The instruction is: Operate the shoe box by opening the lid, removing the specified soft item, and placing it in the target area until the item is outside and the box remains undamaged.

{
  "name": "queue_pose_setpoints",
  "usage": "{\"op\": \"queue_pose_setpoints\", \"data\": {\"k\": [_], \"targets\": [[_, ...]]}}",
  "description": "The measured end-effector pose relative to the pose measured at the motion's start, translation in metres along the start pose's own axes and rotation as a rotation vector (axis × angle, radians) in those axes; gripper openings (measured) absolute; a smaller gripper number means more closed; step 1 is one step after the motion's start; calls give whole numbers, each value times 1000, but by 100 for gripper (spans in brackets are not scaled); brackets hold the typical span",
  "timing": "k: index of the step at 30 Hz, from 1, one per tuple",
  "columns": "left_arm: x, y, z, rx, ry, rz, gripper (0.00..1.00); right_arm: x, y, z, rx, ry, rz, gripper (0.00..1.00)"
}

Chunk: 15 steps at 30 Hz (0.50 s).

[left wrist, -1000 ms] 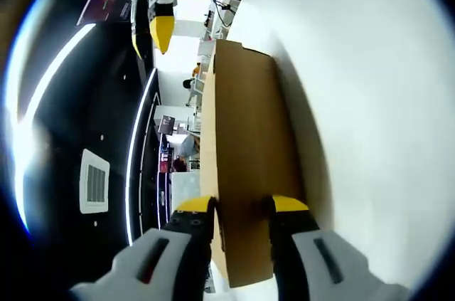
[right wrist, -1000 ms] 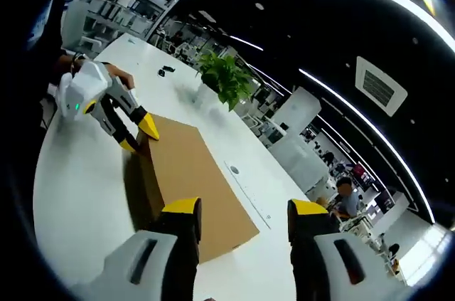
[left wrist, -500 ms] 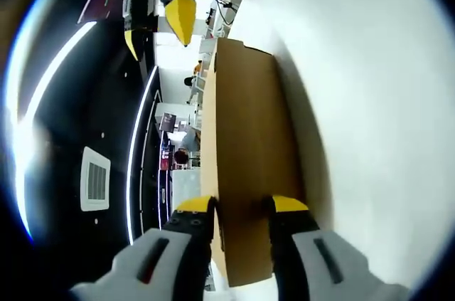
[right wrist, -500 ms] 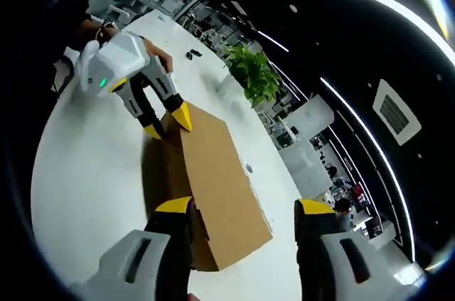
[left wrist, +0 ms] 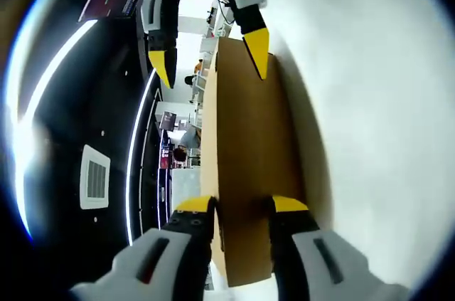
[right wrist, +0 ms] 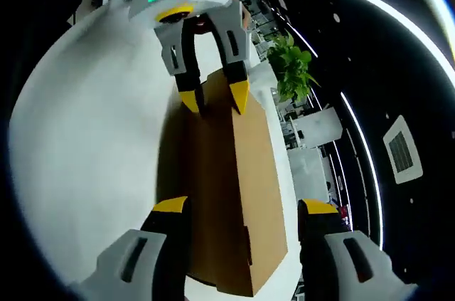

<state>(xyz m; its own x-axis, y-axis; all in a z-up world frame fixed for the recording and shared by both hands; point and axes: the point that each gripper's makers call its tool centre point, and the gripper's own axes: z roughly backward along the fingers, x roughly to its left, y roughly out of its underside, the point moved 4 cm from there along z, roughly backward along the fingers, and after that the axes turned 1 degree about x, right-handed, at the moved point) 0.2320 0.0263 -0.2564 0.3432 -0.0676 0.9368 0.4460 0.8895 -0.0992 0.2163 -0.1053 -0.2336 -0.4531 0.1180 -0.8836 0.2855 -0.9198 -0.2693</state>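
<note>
A long brown cardboard shoe box (left wrist: 245, 137) lies lid down-shut on a white table (left wrist: 370, 116). My left gripper (left wrist: 242, 205) has its yellow-tipped jaws pressed on either side of the box's near end. In the right gripper view the same box (right wrist: 234, 187) runs away from me, and the left gripper (right wrist: 215, 96) clasps its far end. My right gripper (right wrist: 243, 206) is open, its jaws spread wide to either side of the end nearest it. In the left gripper view the right gripper (left wrist: 210, 57) hangs over the far end. The box's contents are hidden.
The white table (right wrist: 85, 137) stretches wide beside the box. A green potted plant (right wrist: 295, 66) stands on the table beyond the box. Dark ceiling with strip lights and a vent (left wrist: 94, 181) is behind, with office shelving far off.
My right gripper has swung from the side into line with the box and now straddles the end opposite the left gripper. The left gripper and the box have not moved.
</note>
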Motion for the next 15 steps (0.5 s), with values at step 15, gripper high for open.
{"op": "queue_pose_setpoints", "data": {"k": [15], "targets": [[0, -1, 0, 1, -3, 5, 30, 3, 4, -13, 35, 62, 46, 52]]}}
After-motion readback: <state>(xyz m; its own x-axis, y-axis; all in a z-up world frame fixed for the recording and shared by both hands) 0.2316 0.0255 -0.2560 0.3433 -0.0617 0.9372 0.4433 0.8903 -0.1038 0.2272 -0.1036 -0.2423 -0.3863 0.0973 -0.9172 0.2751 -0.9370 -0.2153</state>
